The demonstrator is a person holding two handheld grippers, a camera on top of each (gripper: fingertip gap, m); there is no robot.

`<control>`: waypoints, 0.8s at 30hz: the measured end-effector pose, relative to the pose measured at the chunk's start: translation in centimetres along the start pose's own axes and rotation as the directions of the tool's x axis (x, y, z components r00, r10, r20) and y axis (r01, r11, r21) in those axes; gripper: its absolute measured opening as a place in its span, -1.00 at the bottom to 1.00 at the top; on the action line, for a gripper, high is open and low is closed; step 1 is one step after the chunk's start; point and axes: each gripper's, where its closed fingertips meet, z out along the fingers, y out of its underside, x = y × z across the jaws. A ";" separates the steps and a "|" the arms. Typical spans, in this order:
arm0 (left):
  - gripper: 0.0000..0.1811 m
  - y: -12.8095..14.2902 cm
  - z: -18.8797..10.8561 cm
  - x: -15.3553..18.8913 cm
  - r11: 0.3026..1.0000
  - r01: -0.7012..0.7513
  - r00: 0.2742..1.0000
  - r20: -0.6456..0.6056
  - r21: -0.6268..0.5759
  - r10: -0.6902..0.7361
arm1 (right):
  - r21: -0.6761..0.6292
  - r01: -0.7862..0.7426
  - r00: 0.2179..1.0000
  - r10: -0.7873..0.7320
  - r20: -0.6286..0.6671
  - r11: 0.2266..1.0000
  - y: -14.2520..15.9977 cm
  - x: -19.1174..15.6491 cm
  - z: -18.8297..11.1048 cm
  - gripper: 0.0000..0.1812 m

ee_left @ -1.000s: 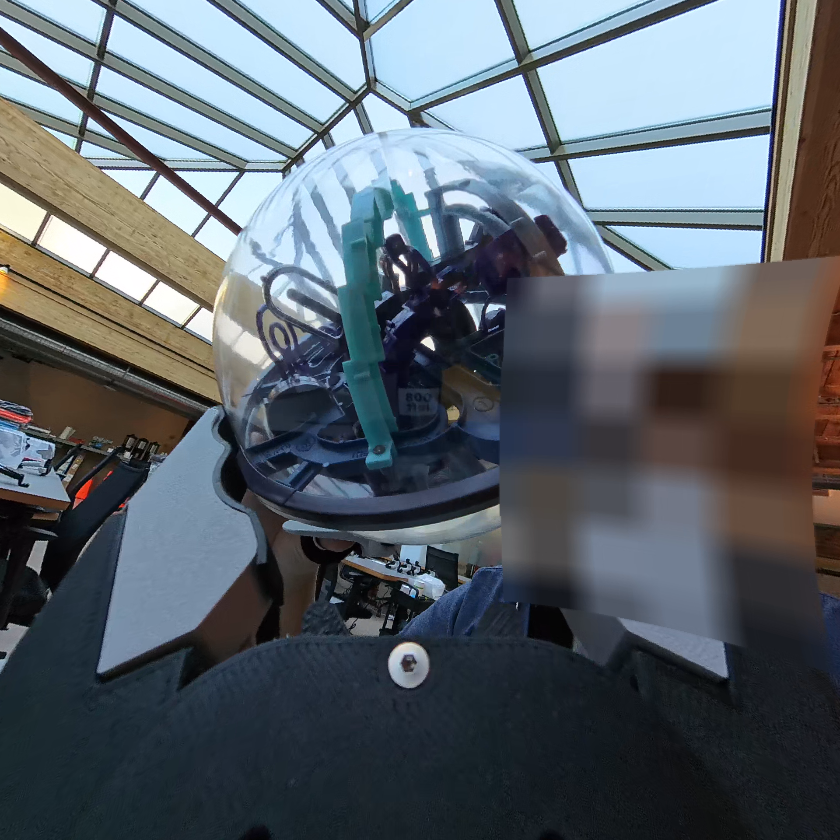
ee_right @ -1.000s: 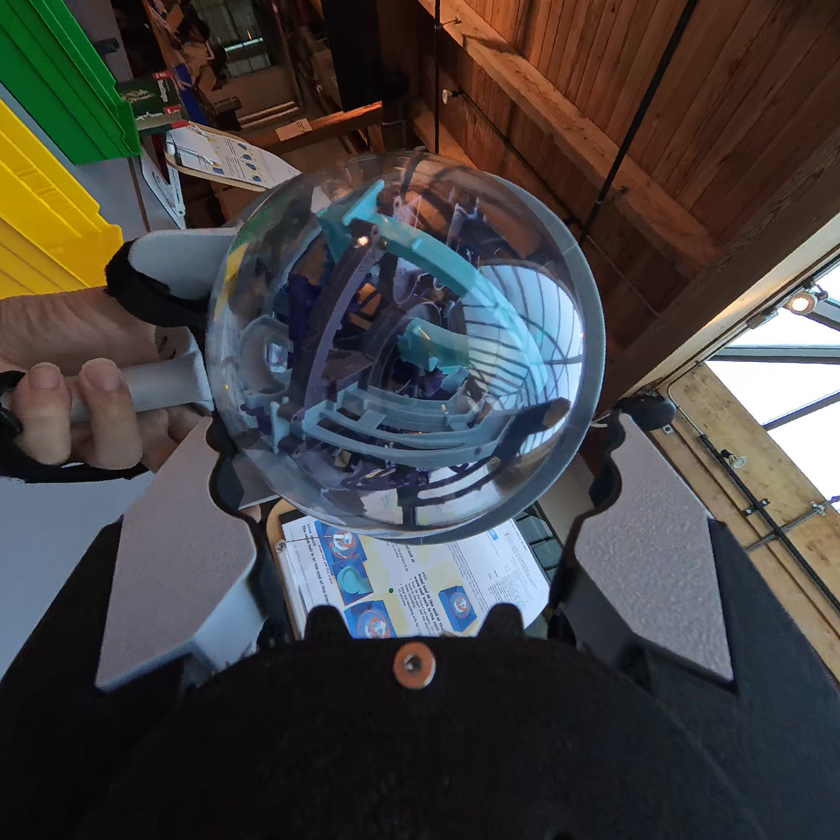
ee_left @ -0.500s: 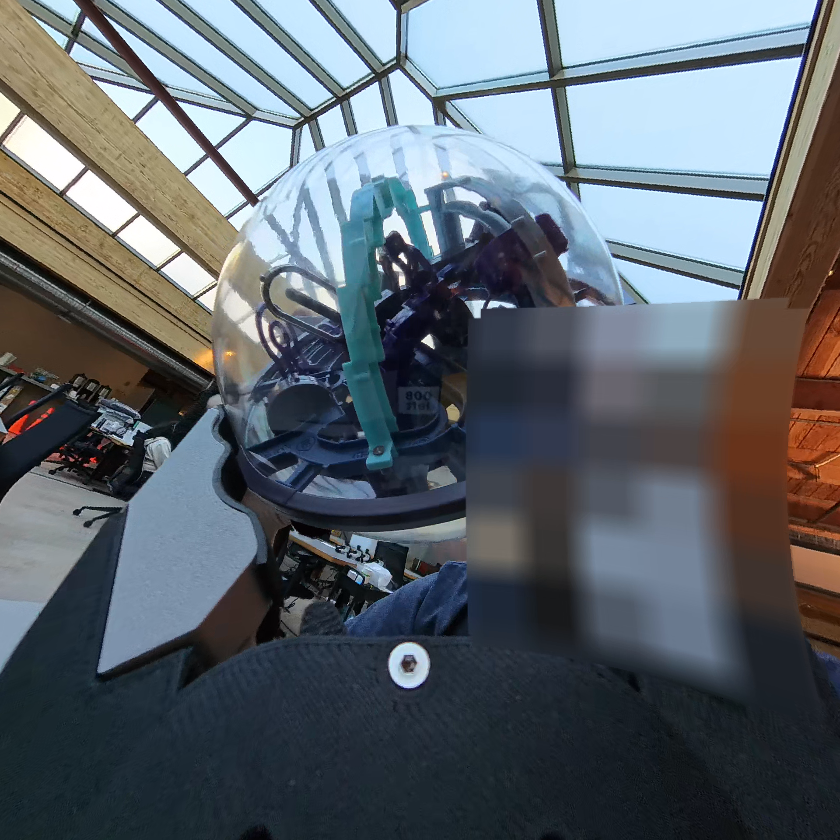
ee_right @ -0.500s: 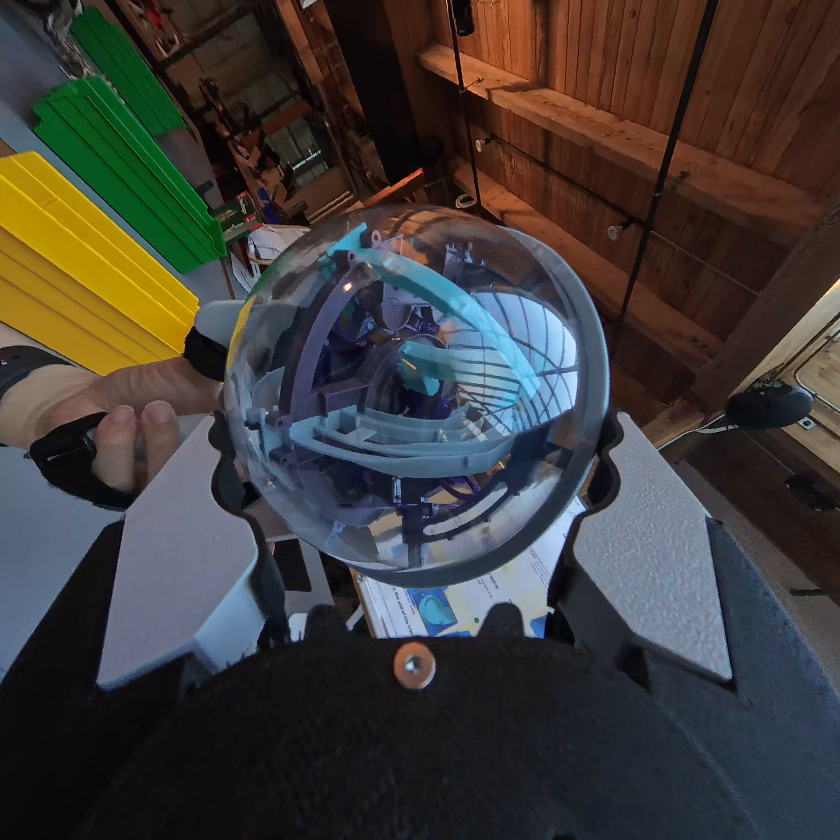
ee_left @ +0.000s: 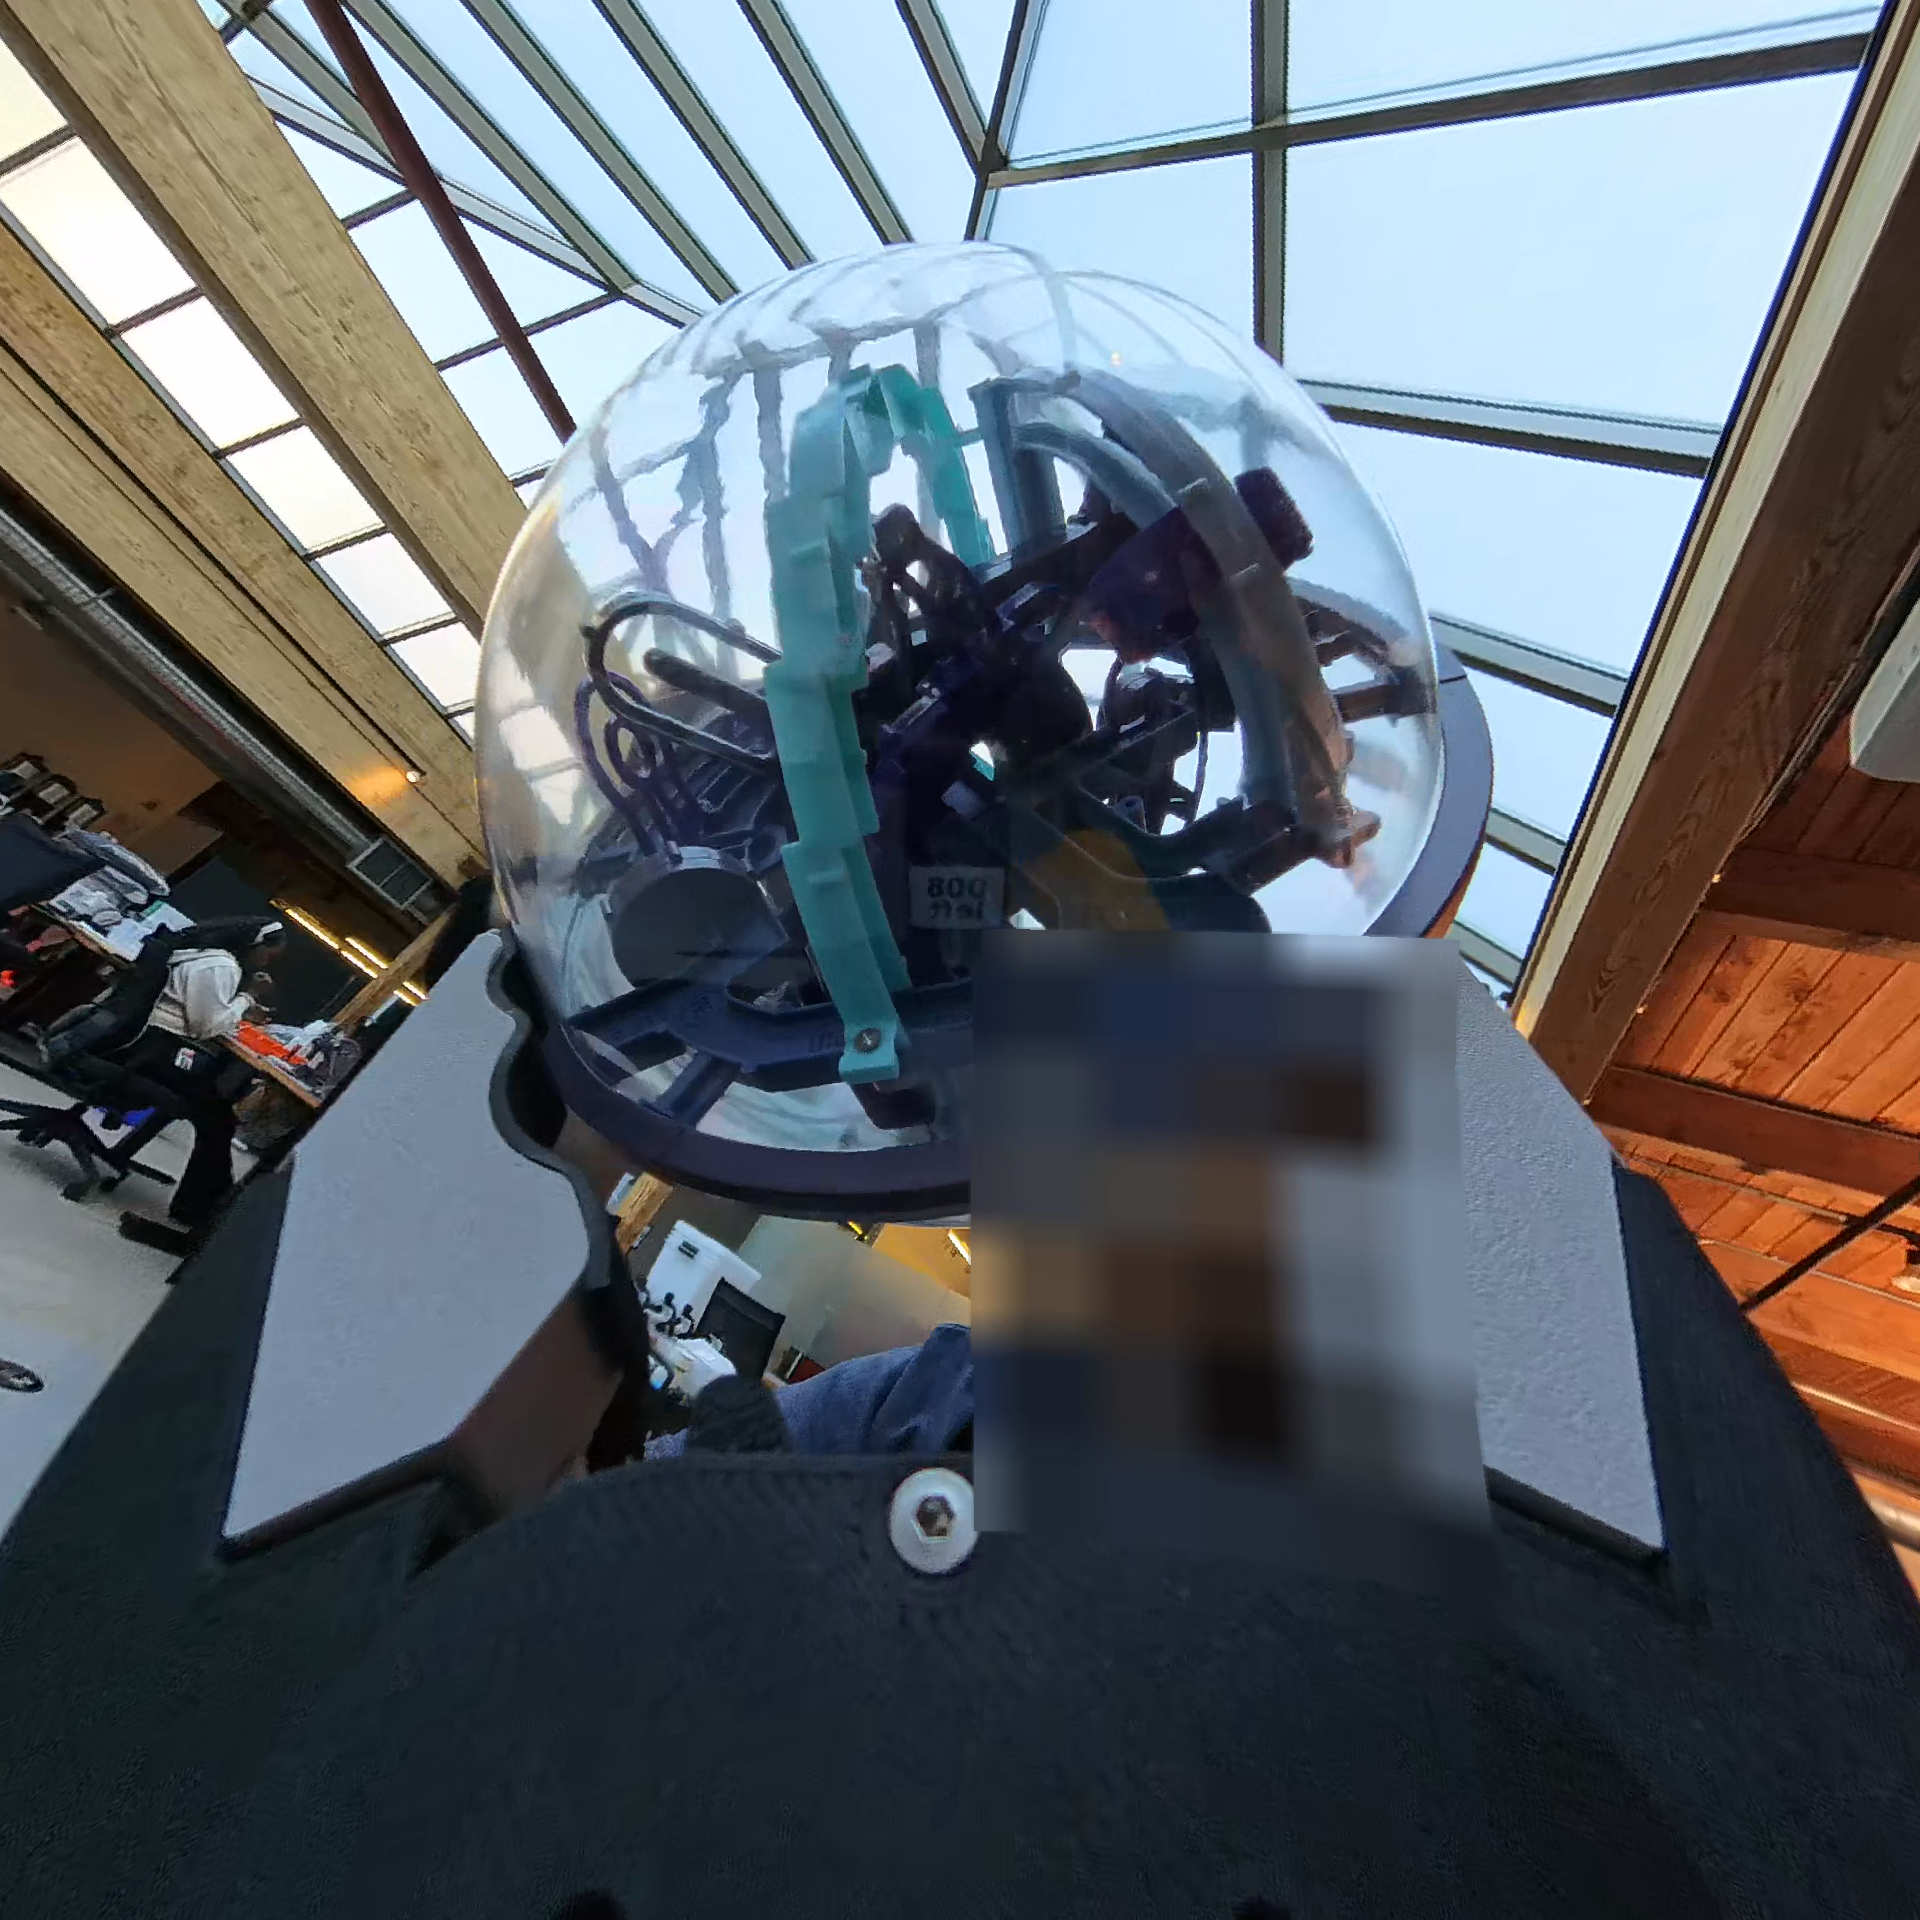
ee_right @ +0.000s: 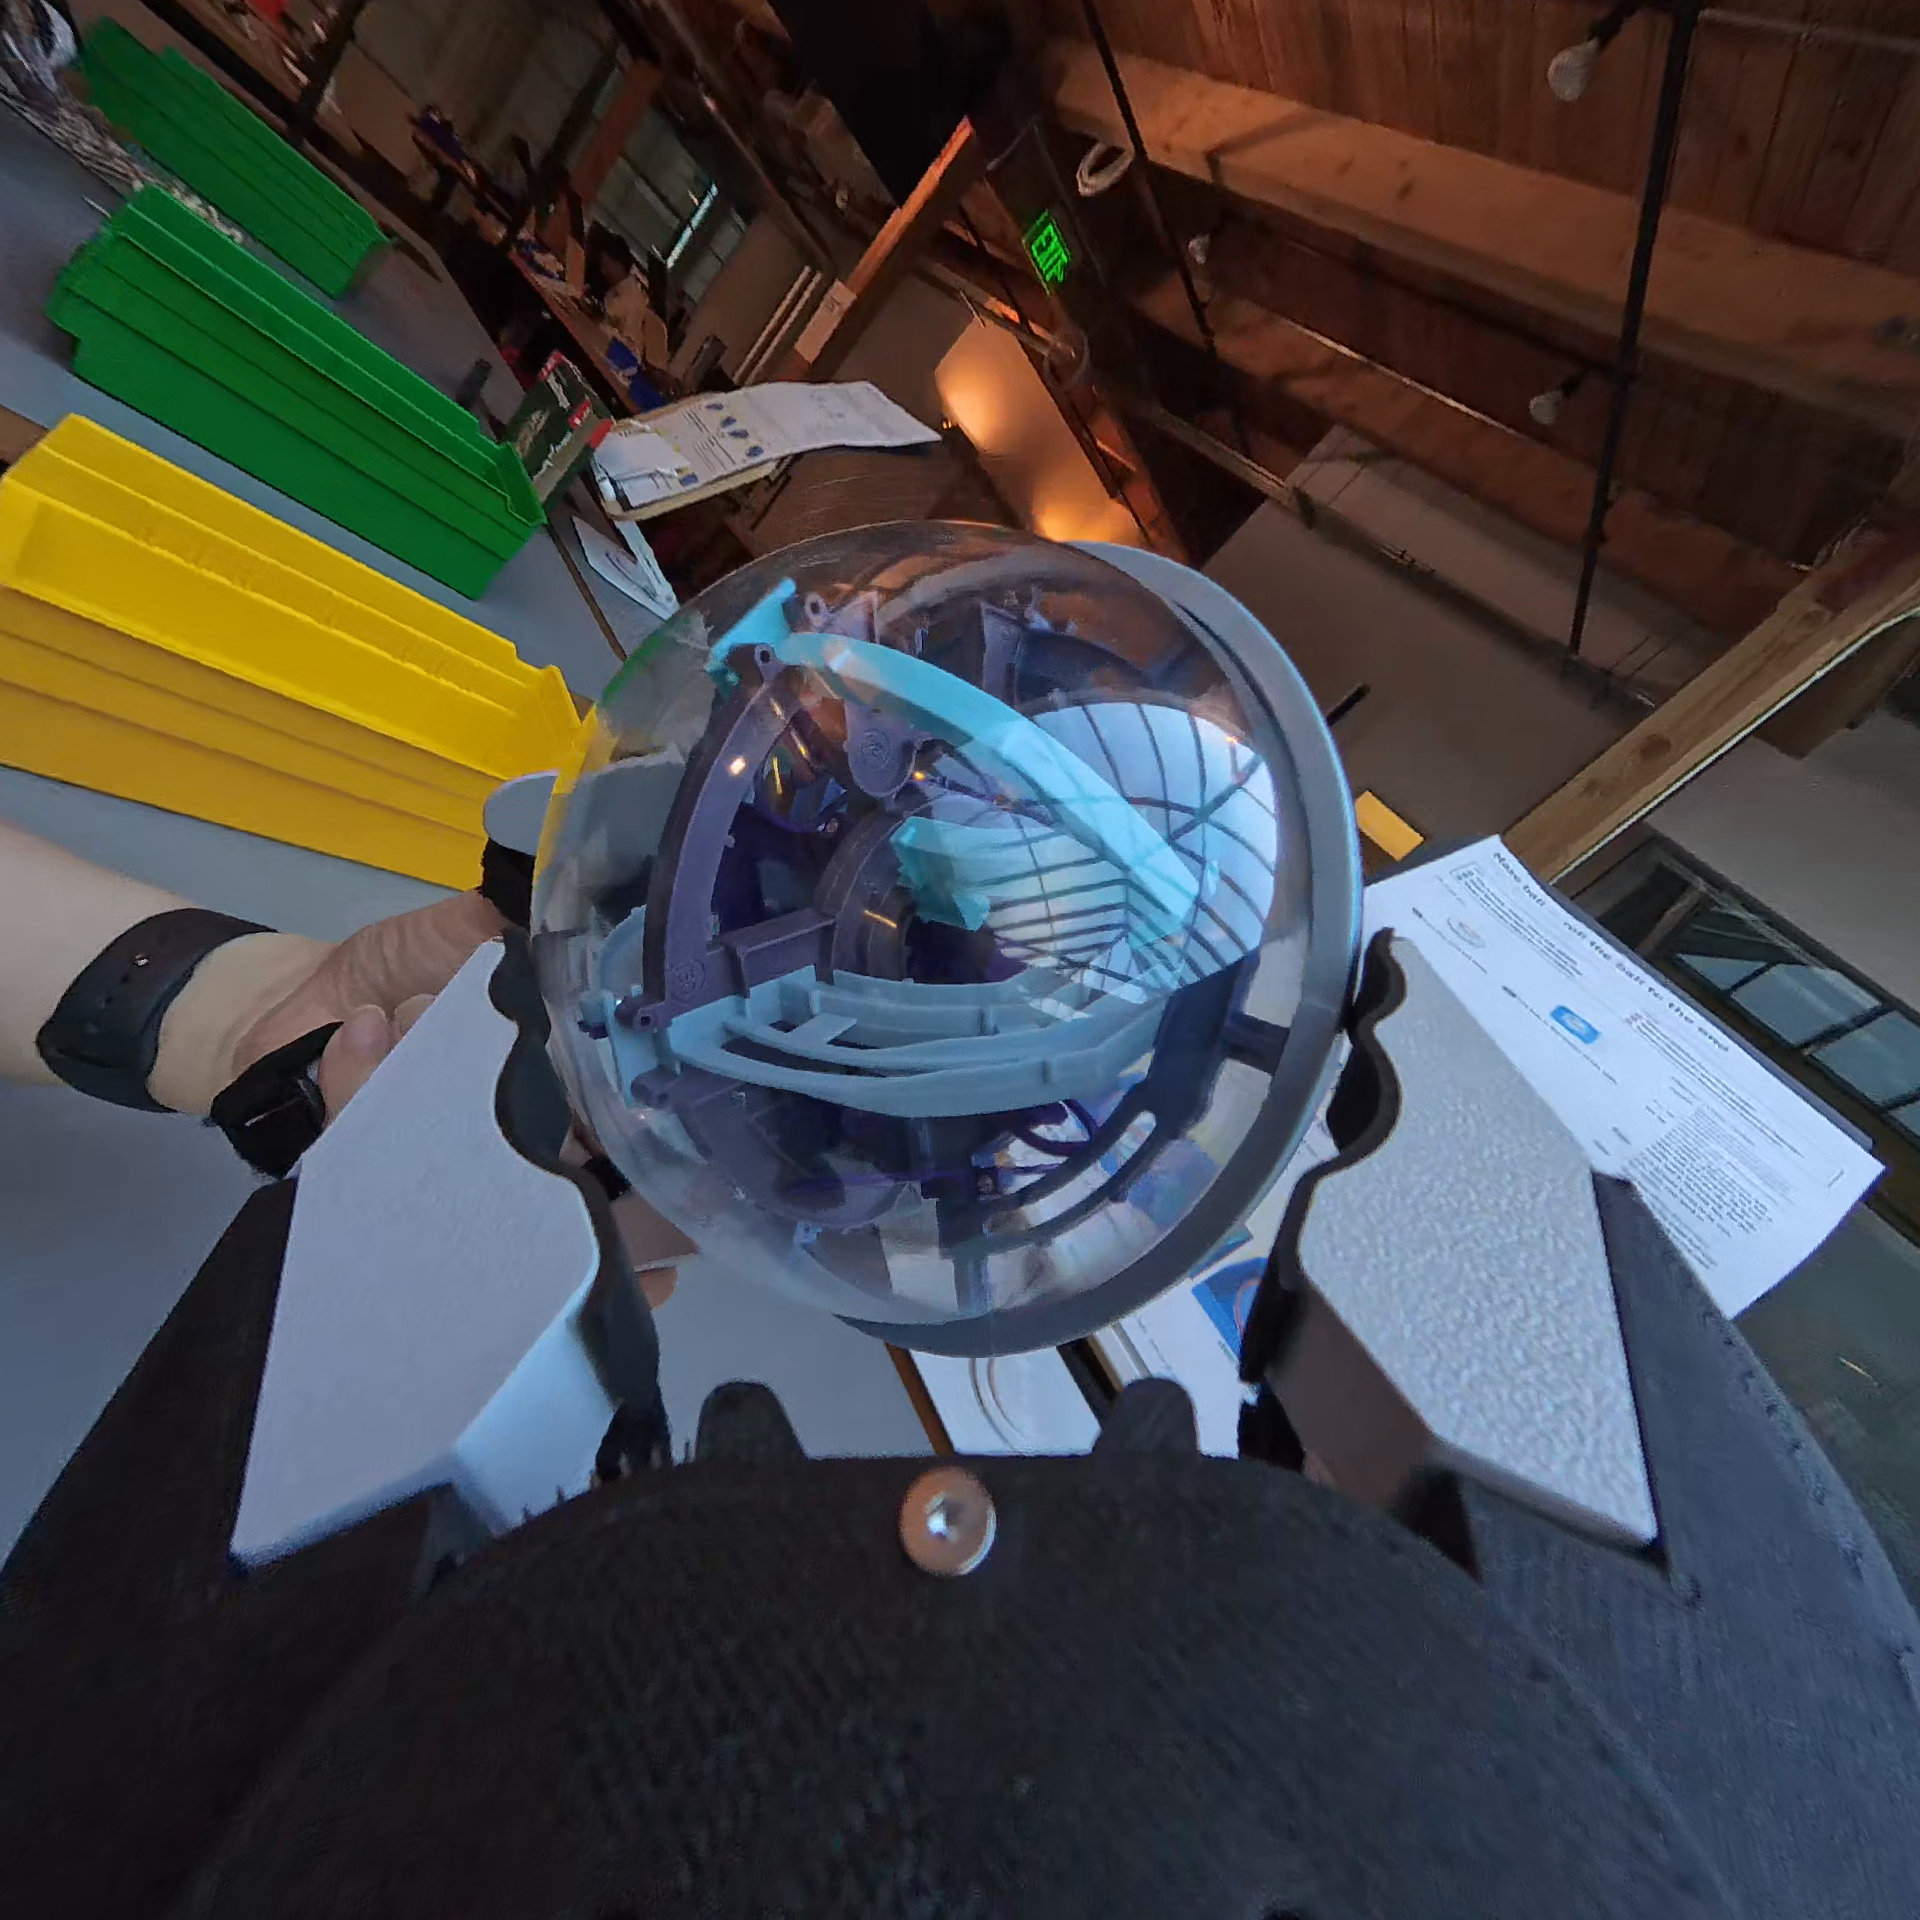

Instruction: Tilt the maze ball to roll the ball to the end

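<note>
The maze ball [ee_left: 956, 727] is a clear sphere with teal, grey and purple tracks and a dark rim band. It is held in the air between both grippers. My left gripper [ee_left: 966, 997] is shut on it from below, with grey fingers [ee_left: 416, 1195] on either side, against the glass roof. My right gripper [ee_right: 940, 966] is shut on the maze ball [ee_right: 935, 935] at its rim band. The left gripper's finger [ee_right: 520, 810] and the hand [ee_right: 343, 987] holding it show behind the sphere. I cannot make out the small ball inside.
Below, on a grey table, lie stacked yellow bins [ee_right: 208, 665], green bins [ee_right: 260, 343] and printed sheets [ee_right: 1621, 1049]. A person [ee_left: 197, 997] sits at a desk far off on the left. Wooden beams [ee_left: 1714, 623] and the glass roof are overhead.
Both grippers have turned together with the maze ball still held. The right view now points lower, toward the table and bins. The left view has swung, showing more of the office floor.
</note>
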 end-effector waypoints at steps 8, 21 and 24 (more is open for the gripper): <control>0.69 -0.9 -2.0 0.2 1.000 0.009 0.999 -0.044 -0.001 -0.009 | -0.127 0.042 0.999 -0.046 -0.029 0.991 1.4 -1.0 1.6 0.66; 0.68 -0.2 -1.9 1.2 0.989 -0.112 0.994 0.007 -0.093 0.113 | -0.043 0.012 0.999 -0.011 0.034 0.999 -0.1 -2.4 1.7 0.68; 0.68 0.0 -1.5 1.8 0.988 -0.122 0.992 -0.013 -0.099 0.122 | -0.006 0.038 0.999 -0.037 0.022 0.999 -1.1 -2.7 1.8 0.70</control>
